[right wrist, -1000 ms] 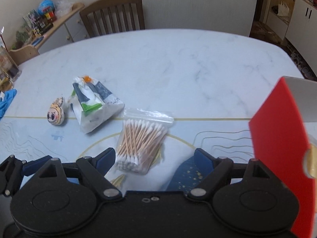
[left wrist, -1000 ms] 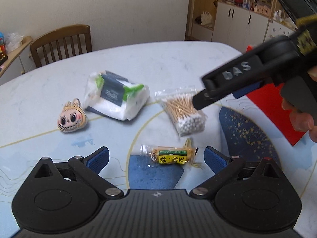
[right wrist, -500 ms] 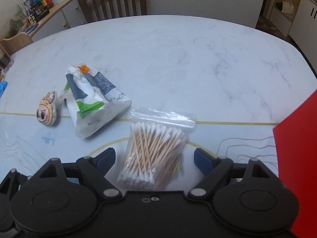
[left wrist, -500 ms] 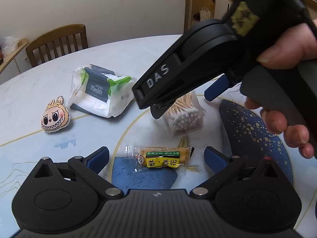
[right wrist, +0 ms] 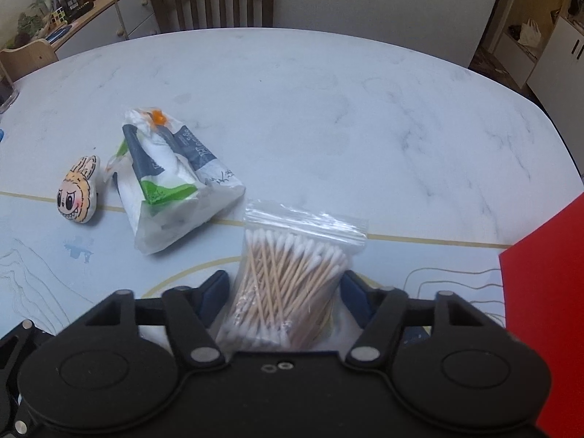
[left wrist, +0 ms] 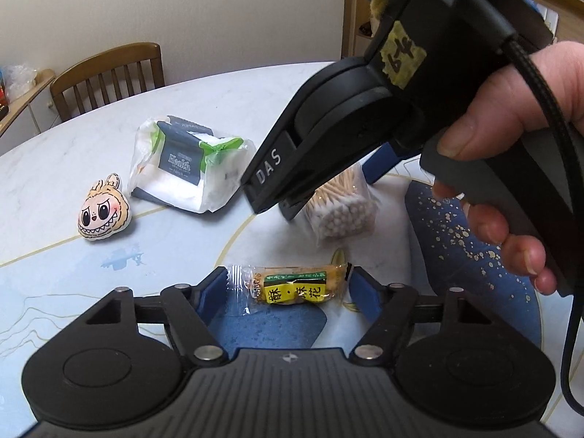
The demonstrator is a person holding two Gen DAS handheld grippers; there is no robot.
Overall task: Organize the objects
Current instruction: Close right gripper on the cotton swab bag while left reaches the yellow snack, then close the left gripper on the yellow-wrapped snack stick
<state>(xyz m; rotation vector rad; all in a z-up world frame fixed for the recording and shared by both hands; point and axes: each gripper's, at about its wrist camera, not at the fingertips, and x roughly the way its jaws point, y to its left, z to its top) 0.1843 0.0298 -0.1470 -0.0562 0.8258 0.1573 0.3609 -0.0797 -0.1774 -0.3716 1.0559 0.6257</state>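
— What's moved since a moment ago?

— Both tools have come down and forward. The right gripper (right wrist: 283, 292) now straddles the bag of cotton swabs (right wrist: 292, 284); before, the bag lay ahead of it. The left gripper (left wrist: 286, 290) has closed in on the snack packet (left wrist: 292, 286).

— Jaws?

— Right: spread, blue pads either side of the bag, close to it; contact not clear. Left: spread about the packet's length, a pad at each end, packet flat on the table (left wrist: 73, 273).

— Rest of the layout?

— Tissue pack (right wrist: 171, 189) left of the swabs, near but apart. Plush monster face (right wrist: 77, 193) just beside the tissues, further left. Red box (right wrist: 544, 314) at the right edge. In the left view the person's right hand (left wrist: 511, 146) grips the tool handle above the swabs. Wooden chair (right wrist: 213, 0) at the far side.
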